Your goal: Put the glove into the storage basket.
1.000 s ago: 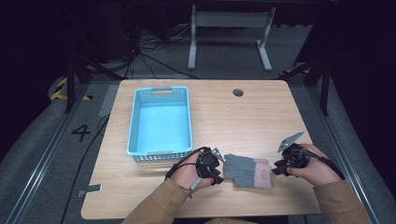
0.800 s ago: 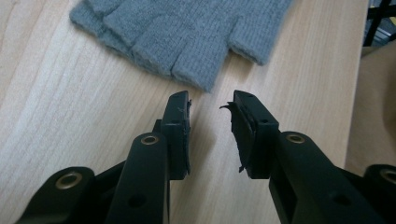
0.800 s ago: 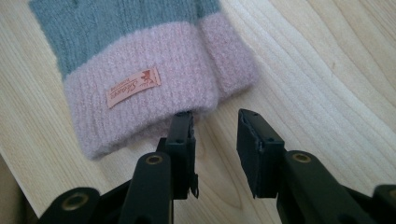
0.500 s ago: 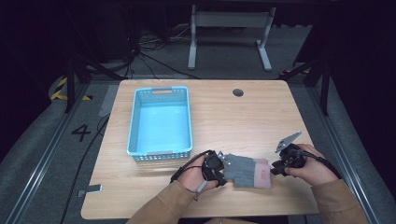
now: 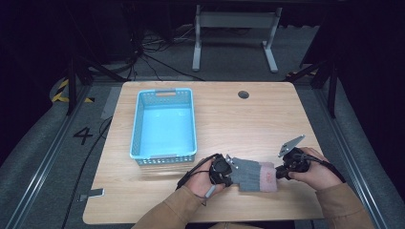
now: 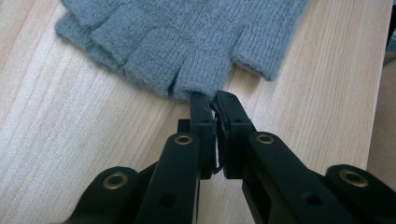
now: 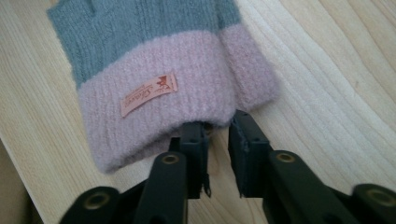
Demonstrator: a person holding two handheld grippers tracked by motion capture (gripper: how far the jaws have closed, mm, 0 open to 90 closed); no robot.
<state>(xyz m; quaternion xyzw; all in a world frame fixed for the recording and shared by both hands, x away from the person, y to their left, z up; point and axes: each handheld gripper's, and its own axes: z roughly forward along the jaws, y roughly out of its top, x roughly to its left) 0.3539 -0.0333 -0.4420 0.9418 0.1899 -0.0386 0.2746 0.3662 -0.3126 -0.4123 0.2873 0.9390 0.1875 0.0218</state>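
A grey fingerless glove (image 5: pixel 253 175) with a pink cuff lies flat near the table's front edge, between my two grippers. My left gripper (image 5: pixel 233 172) meets its finger end. In the left gripper view the jaws (image 6: pixel 212 99) are pressed together on the tip of one grey finger stub of the glove (image 6: pixel 187 37). My right gripper (image 5: pixel 278 172) is at the cuff end. Its jaws (image 7: pixel 217 123) stand a narrow gap apart with the edge of the pink cuff (image 7: pixel 154 93) caught between their tips. A small orange label sits on the cuff.
A light blue plastic basket (image 5: pixel 135 124) stands on the left half of the wooden table (image 5: pixel 248 124), just behind my left hand. A dark cable hole (image 5: pixel 243 94) is near the far edge. Dark floor with cables surrounds the table.
My left gripper has slid a little to the right, up to the glove's finger end. The glove and the right gripper have stayed in place.
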